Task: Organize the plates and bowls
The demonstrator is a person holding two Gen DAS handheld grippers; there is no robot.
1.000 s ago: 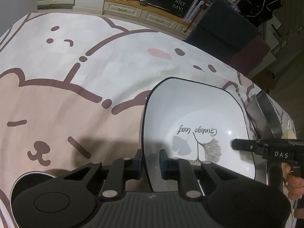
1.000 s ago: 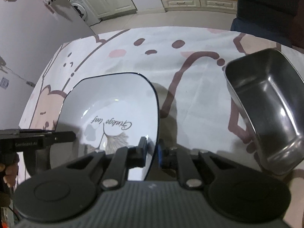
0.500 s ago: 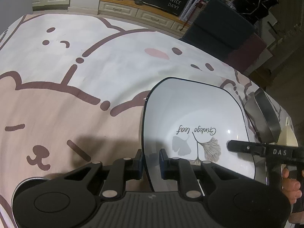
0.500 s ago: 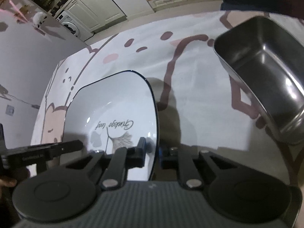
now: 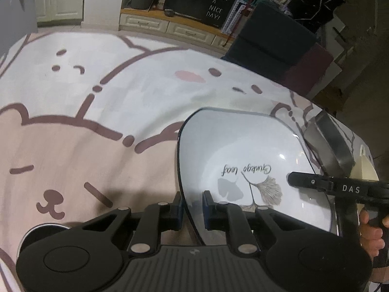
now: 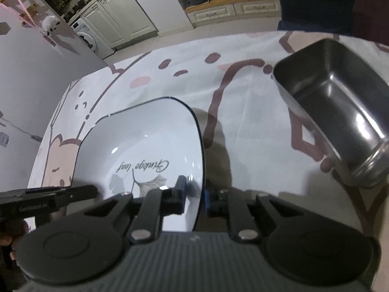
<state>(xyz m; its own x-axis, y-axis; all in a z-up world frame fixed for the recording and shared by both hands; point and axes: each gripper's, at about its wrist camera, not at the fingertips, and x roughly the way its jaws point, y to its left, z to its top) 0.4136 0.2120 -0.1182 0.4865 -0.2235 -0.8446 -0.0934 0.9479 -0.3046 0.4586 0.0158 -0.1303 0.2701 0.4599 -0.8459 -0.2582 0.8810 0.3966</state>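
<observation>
A white square plate (image 5: pixel 248 150) with a dark rim and a ginkgo leaf print is held above the bear-print tablecloth by both grippers. My left gripper (image 5: pixel 192 206) is shut on its left rim. My right gripper (image 6: pixel 195 194) is shut on its right rim; it also shows in the left wrist view (image 5: pixel 316 182). The plate also shows in the right wrist view (image 6: pixel 143 146). A steel rectangular tray (image 6: pixel 340 112) stands on the table to the plate's right.
A round steel bowl's rim (image 5: pixel 39 231) shows at the lower left under my left gripper. The bear-print tablecloth (image 5: pixel 97 121) spreads out ahead. A dark chair (image 5: pixel 269 41) and cabinets stand beyond the far table edge.
Both grippers have lifted the plate and carried it a little towards the steel tray, which now sits higher and closer in the right wrist view. The grip on both rims is unchanged.
</observation>
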